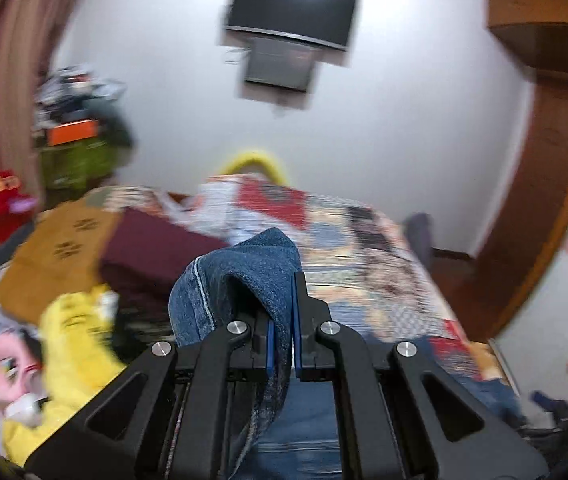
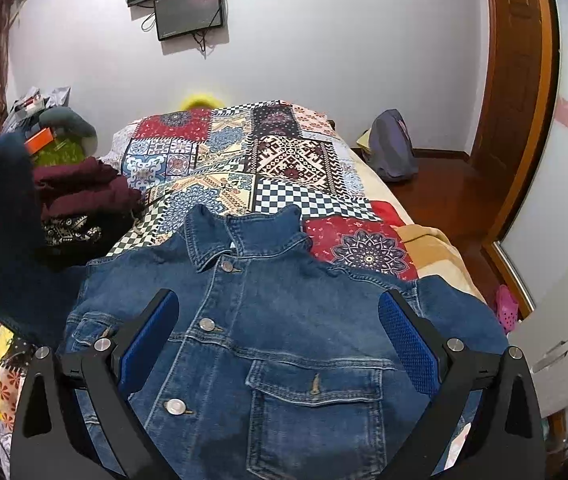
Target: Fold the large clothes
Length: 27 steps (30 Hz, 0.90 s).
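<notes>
A blue denim jacket with metal buttons and a flapped chest pocket [image 2: 284,344] is spread front side up on the bed, over a patchwork bedspread of red, blue and checkered squares [image 2: 268,160]. Its collar points toward the far white wall, and its body lies flat, which is a suitable start for folding.

The left gripper [image 1: 282,312] is closed on a fold of the same blue denim [image 1: 244,272], probably a sleeve or a side edge; which part exactly cannot be told, because the left wrist view is blurred. The cloth is pinched between the blue pads and hangs over the left finger. In the right wrist view a dark blue mass [image 2: 0,216] is seen lifted at the left side, and it is judged to be this held part, raised so that it can be brought over the body of the jacket.

The right gripper [image 2: 280,320] is wide open above the chest of the jacket, and nothing is held between its blue pads [image 2: 408,344]. It seems to be placed there to be ready to press or to take the opposite side.

Beside the jacket, a pile of dark red knitted cloth [image 2: 80,188] lies at the left edge of the bed.
</notes>
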Each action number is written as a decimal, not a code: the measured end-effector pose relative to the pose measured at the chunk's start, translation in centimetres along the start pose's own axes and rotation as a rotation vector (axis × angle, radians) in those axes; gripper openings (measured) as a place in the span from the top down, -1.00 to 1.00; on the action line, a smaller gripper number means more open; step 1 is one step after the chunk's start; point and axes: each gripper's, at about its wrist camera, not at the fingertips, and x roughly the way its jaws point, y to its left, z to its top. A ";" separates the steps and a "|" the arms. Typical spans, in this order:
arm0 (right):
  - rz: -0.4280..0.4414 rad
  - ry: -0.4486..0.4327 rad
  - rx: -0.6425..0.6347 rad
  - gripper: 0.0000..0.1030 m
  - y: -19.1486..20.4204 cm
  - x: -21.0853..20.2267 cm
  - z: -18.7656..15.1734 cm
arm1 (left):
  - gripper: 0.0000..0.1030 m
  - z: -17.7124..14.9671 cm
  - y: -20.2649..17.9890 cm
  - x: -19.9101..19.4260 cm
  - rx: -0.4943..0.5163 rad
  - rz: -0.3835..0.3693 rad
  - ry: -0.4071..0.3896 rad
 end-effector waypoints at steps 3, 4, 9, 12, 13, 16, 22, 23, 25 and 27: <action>-0.007 0.003 0.006 -0.93 -1.0 0.2 -0.1 | 0.89 0.2 -5.3 1.9 0.054 -0.096 0.037; -0.016 0.006 0.005 -0.93 -1.5 0.4 -0.2 | 0.89 0.1 -7.3 2.7 0.082 -0.118 0.053; -0.042 0.028 0.015 -0.93 -3.4 0.8 -0.9 | 0.89 -2.1 -15.0 6.4 0.177 -0.205 0.161; -0.065 0.049 0.029 -0.93 -5.0 1.0 -1.5 | 0.89 -4.9 -18.9 9.1 0.214 -0.252 0.270; -0.070 0.053 0.032 -0.93 -5.3 1.0 -1.6 | 0.89 -5.9 -19.8 9.9 0.223 -0.260 0.306; -0.089 0.070 0.044 -0.93 -6.4 1.0 -2.2 | 0.89 -8.9 -21.7 11.6 0.234 -0.287 0.406; -0.117 0.096 0.055 -0.93 -7.8 1.0 -2.9 | 0.89 -15.5 -23.8 13.6 0.266 -0.332 0.621; -0.120 0.099 0.056 -0.93 -7.9 1.0 -3.0 | 0.89 -16.5 -24.0 13.7 0.282 -0.338 0.645; -0.127 0.110 0.058 -0.93 -8.3 1.1 -3.3 | 0.89 -18.1 -24.4 13.5 0.304 -0.362 0.694; -0.131 0.119 0.061 -0.93 -8.5 1.2 -3.5 | 0.89 -19.5 -24.9 12.8 0.328 -0.408 0.739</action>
